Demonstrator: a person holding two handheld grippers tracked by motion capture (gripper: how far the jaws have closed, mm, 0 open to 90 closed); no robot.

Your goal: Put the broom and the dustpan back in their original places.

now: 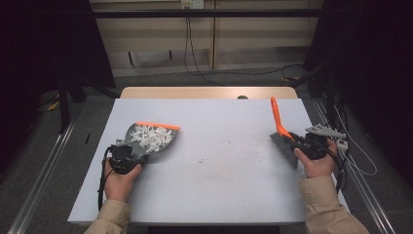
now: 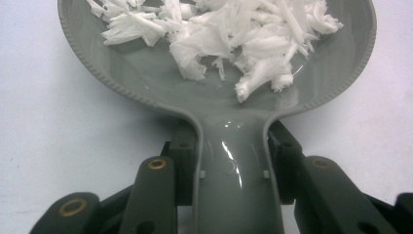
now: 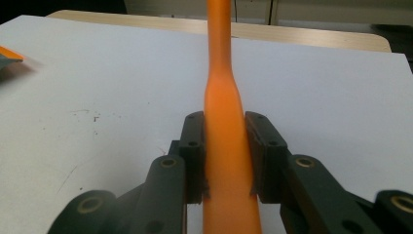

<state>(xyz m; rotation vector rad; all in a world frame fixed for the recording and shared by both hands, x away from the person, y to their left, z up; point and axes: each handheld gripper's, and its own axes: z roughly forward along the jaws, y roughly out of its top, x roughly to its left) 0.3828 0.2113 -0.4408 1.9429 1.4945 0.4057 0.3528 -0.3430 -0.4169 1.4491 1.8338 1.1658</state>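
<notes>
**Sweeping done, scraps sitting in the pan**

The white table (image 1: pixel 209 195) is lying nearly bare, a few dark specks (image 1: pixel 200 160) remaining at its middle. On its left side, the grey dustpan (image 1: pixel 151 139) is resting flat, likely so that the white paper shreds (image 2: pixel 234 34) piled inside are not spilling; the left gripper (image 1: pixel 127 153) is clamping its handle (image 2: pixel 238 185). Well apart, at the right, the right gripper (image 1: pixel 303 145) is squeezing the orange handle (image 3: pixel 223 146) of the hand brush (image 1: pixel 284 146), bristles down on the table.
</notes>
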